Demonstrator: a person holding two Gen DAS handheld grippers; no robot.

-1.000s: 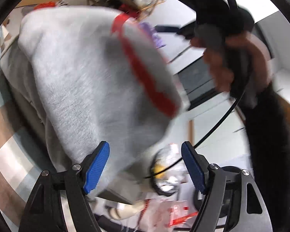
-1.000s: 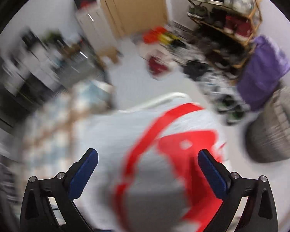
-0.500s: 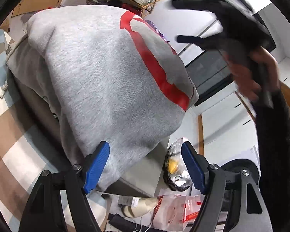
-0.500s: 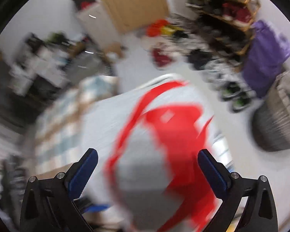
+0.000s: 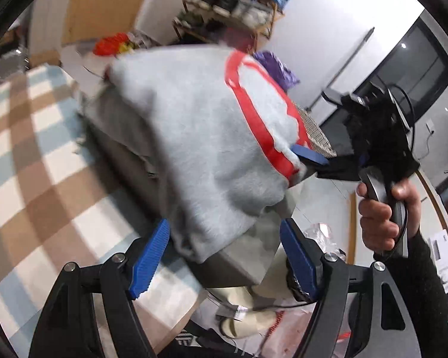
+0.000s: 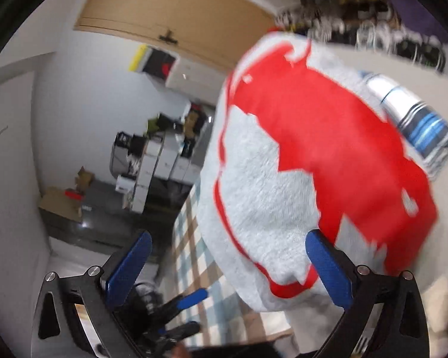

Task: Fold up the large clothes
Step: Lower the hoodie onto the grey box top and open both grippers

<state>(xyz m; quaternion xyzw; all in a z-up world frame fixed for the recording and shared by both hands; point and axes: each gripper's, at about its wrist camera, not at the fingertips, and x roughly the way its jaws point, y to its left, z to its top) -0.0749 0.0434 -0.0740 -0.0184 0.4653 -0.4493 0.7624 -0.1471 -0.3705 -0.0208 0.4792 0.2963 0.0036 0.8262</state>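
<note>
Sweatshirt (image 5: 206,137) lies folded on a grey worktop (image 5: 248,265). Right gripper (image 5: 309,161), raised beside it half a second ago, now reaches its near corner; both it and left gripper (image 5: 224,259) gape empty, so another fold seems due.

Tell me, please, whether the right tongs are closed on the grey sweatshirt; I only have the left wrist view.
Observer: No. The right wrist view shows the right tongs wide open, with the grey sweatshirt partly between them, unpinched.
Operator: Thank you. Is anything lying past the sweatshirt there?
Observer: Yes, a blue-and-white striped garment sits by its far edge.
Operator: And the print?
Observer: From that side it is a large solid red patch, not only an outline.
</note>
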